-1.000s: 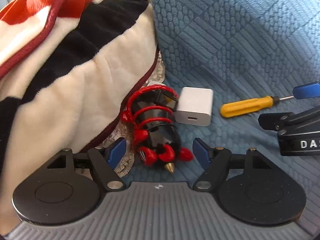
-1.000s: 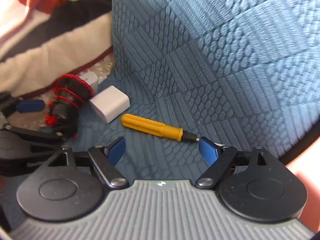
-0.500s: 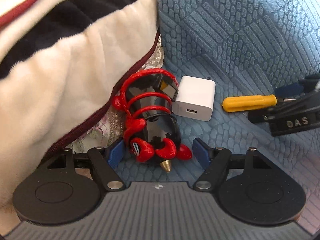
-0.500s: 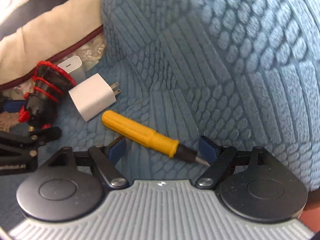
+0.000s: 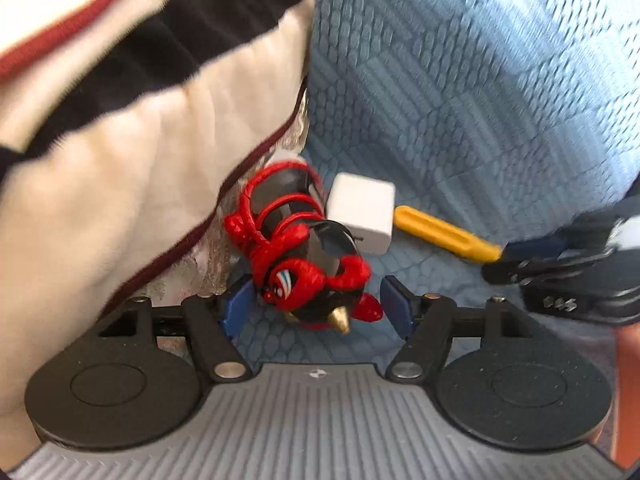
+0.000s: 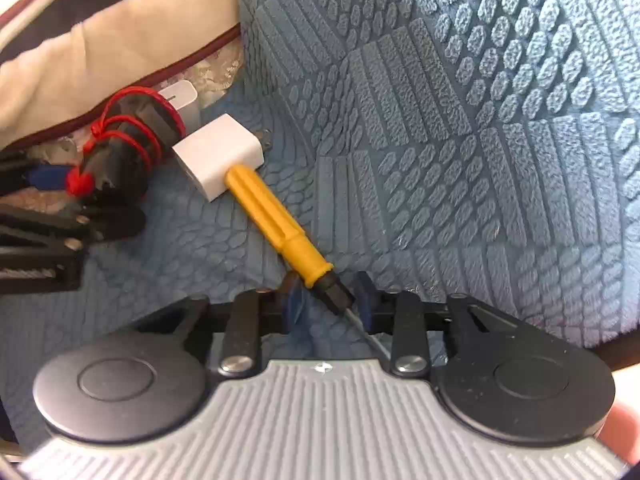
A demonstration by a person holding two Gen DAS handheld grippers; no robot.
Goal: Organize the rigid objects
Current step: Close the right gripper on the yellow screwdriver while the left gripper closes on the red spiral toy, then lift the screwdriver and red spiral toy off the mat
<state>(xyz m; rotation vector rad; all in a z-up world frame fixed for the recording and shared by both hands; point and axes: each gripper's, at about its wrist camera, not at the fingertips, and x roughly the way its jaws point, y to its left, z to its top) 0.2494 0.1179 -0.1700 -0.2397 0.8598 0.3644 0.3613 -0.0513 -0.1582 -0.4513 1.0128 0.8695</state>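
Matt yellow plastic screwdriver [image 6: 280, 224], glossy white charger [image 6: 220, 156], embossed blue cloth [image 6: 440, 120]

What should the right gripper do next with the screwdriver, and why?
Probably lift it straight up. The right gripper has just been closing and now pinches the screwdriver at its black collar, while the handle's end touches the charger, so dragging could shove that.

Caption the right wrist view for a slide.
Right gripper closing around the yellow screwdriver beside a white charger on blue fabric.
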